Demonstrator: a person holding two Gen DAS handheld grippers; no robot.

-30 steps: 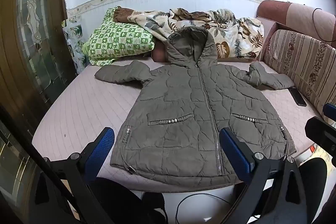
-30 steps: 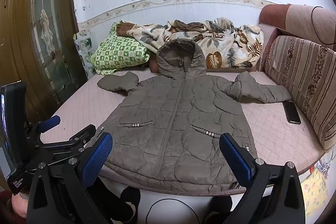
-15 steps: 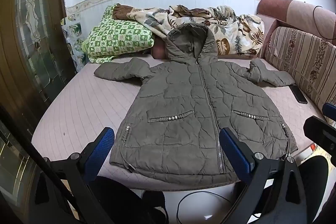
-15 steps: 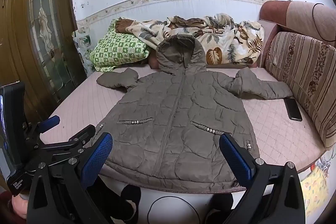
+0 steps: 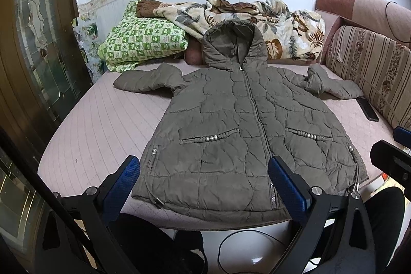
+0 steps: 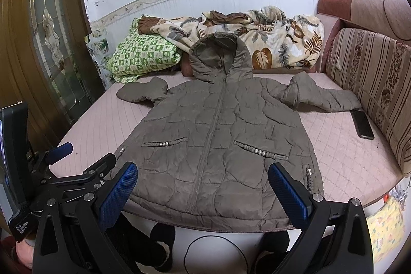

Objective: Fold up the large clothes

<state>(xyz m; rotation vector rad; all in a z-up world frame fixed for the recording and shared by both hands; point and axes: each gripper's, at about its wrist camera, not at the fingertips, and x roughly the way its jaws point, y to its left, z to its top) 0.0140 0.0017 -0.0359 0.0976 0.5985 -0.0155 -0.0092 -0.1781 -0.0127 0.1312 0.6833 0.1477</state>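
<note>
An olive quilted hooded coat [image 5: 244, 130] [image 6: 218, 140] lies flat and zipped on the pink bed [image 5: 102, 125], hood toward the wall, both sleeves spread out sideways, hem at the near edge. My left gripper [image 5: 204, 181] hovers open over the hem, its blue pads clear of the fabric. My right gripper [image 6: 203, 184] is also open above the hem with nothing between its fingers. In the right wrist view the left gripper [image 6: 77, 156] shows at the lower left.
A green checked pillow [image 5: 143, 40] and a leaf-print blanket [image 5: 269, 19] are piled by the wall behind the hood. A dark phone [image 6: 362, 123] lies beside the right sleeve. A striped sofa back [image 6: 372, 76] bounds the right; a wooden glass door [image 5: 33, 48] stands left. A cable [image 6: 213, 248] loops on the floor.
Both grippers have eased slightly forward and tilted down toward the coat, so it sits lower and larger in view. The coat has not moved; both grippers remain open.
</note>
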